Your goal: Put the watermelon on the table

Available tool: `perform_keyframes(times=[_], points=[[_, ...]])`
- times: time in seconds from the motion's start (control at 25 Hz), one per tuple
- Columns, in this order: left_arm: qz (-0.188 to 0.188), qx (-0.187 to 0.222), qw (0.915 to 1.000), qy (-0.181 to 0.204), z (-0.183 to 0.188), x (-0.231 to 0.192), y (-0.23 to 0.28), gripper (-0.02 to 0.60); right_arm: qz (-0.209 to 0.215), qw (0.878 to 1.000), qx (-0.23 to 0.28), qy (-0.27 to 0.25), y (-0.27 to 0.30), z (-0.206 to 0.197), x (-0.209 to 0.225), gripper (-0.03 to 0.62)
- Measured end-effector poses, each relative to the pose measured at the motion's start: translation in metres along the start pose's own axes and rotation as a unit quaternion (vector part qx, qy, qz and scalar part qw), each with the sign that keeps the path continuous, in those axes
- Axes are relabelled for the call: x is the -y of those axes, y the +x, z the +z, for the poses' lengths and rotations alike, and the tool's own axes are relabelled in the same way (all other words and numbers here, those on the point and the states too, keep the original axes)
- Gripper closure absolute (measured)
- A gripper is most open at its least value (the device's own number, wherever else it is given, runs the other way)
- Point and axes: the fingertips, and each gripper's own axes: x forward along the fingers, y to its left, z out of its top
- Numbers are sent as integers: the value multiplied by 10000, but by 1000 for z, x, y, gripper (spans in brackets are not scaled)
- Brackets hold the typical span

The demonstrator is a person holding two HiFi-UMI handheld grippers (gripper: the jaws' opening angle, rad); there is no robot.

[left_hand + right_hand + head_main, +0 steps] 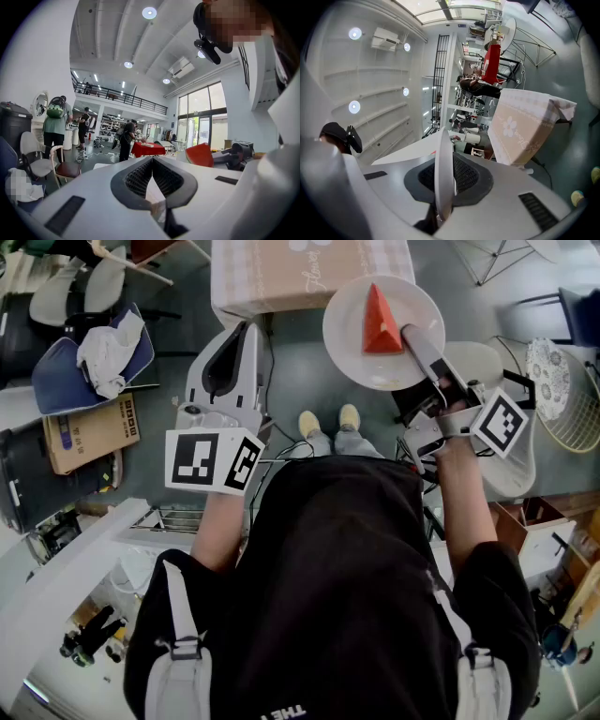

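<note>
A red wedge of watermelon [380,322] stands on a white plate [352,338] held above the floor, just in front of the table [281,277] with its beige and pink cloth. My right gripper [413,339] is shut on the plate's near rim; in the right gripper view the plate [444,178] stands edge-on between the jaws, with the table [520,131] to the right. My left gripper [246,330] hangs to the plate's left, shut and holding nothing. Across its shut jaws, the left gripper view shows the watermelon [200,154] at the right.
A blue chair [56,381] with a white cloth on it and a cardboard box [89,432] lie to the left. White chairs [562,381] stand at the right. My shoes [323,420] are on the grey floor. People [55,126] stand far off, near a red-covered table [147,149].
</note>
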Motion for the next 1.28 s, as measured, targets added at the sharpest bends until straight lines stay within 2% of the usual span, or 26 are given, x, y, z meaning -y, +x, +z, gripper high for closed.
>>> perform_keyframes(times=[0.4,0.8,1.16,1.28], points=[[-37,39,10000,37,4,5,-12,568,-51,9999,60,73,-9,-11,-6,566],[-34,10,10000,-57,1,-19,-28,568,-155,9998,34,84,6,-32,-9,566],[-122,83,9999,17,1,-49,-38,568,-225,9997,46,66,31,-58,-10,566],[-137,148,9997,111,6,-46,-46,568,-217,9997,68,26,27,-63,-16,566]])
